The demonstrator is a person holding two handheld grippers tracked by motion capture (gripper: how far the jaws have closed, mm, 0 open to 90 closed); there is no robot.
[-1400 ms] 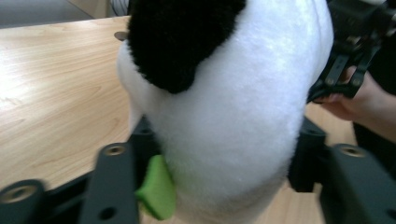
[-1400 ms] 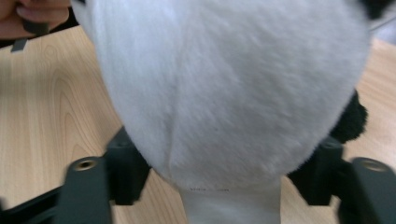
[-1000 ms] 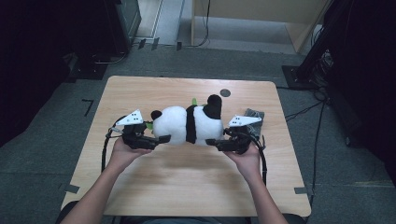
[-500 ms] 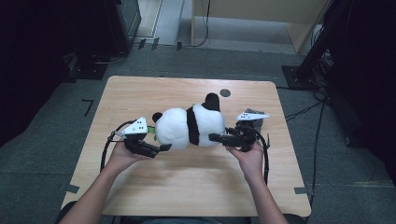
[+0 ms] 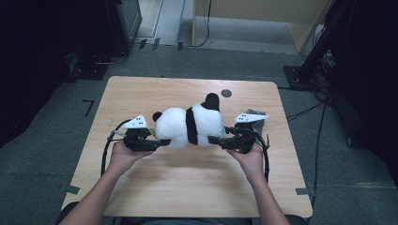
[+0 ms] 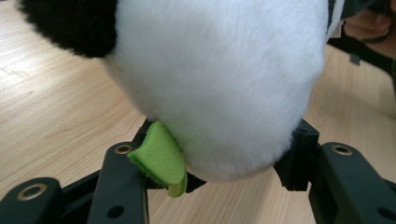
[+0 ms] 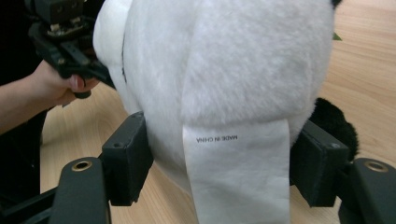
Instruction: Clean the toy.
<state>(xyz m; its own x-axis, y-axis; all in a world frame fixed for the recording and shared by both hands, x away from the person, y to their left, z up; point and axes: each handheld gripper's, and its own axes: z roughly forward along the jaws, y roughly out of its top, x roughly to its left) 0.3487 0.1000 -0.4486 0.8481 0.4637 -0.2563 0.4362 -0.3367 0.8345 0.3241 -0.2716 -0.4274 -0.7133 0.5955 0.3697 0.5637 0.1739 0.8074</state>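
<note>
**Plush panda held between two grippers above the table**

A black-and-white plush panda [image 5: 190,125] is seen lying lengthwise over the middle of the wooden table [image 5: 187,187], gripped at both ends. At its left end, the left gripper [image 5: 159,142] is closed on the rounded white part of the toy; in the left gripper view the jaws are pressed into the plush from both sides, and they have just been closing further, with the toy between them. A small green felt piece [image 6: 159,158] — attached under the white fur — is lapped over the inner edge of one jaw, and a black furry patch [image 6: 70,23] is seen at the upper left of that view.

At the right end, the right gripper [image 5: 217,139] is set around the panda's white body. Its jaws have just been opening a little, yet in the right gripper view both pads are still seen touching the fur on either side. A white sewn-in label [image 7: 236,172] printed "MADE IN CHINA" hangs down between these jaws, and a black limb [image 7: 334,123] is visible beside the far jaw.

Each gripper is held in a hand — left hand [image 5: 123,157], right hand [image 5: 248,159] — with the forearms entering from the bottom of the high view. A small dark round mark [image 5: 226,93] is seen on the table beyond the toy.
</note>
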